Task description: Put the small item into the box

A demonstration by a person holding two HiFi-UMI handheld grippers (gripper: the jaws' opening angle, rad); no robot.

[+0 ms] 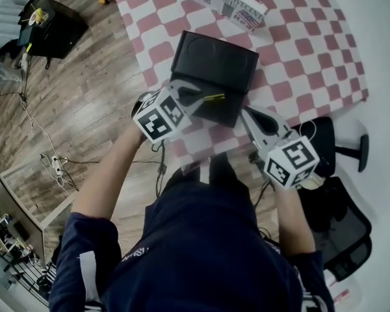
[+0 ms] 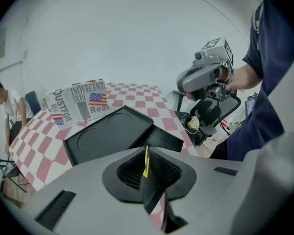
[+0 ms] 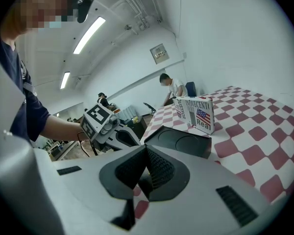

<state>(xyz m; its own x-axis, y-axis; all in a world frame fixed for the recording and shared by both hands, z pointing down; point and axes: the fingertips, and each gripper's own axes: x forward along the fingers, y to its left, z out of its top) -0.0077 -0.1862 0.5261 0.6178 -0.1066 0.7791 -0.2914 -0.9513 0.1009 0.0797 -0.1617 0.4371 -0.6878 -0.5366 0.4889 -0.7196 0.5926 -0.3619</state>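
The task was partway done: the left gripper (image 1: 203, 97) pinched the small item (image 1: 214, 97), a thin yellow sliver, over the 6 o'clock edge of the open black box (image 1: 211, 57), not yet released, while the right gripper (image 1: 248, 116), at 5 o'clock, sat closed and empty.

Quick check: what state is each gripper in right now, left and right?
Left gripper: shut on a thin yellow strip.
Right gripper: shut, nothing between its jaws.
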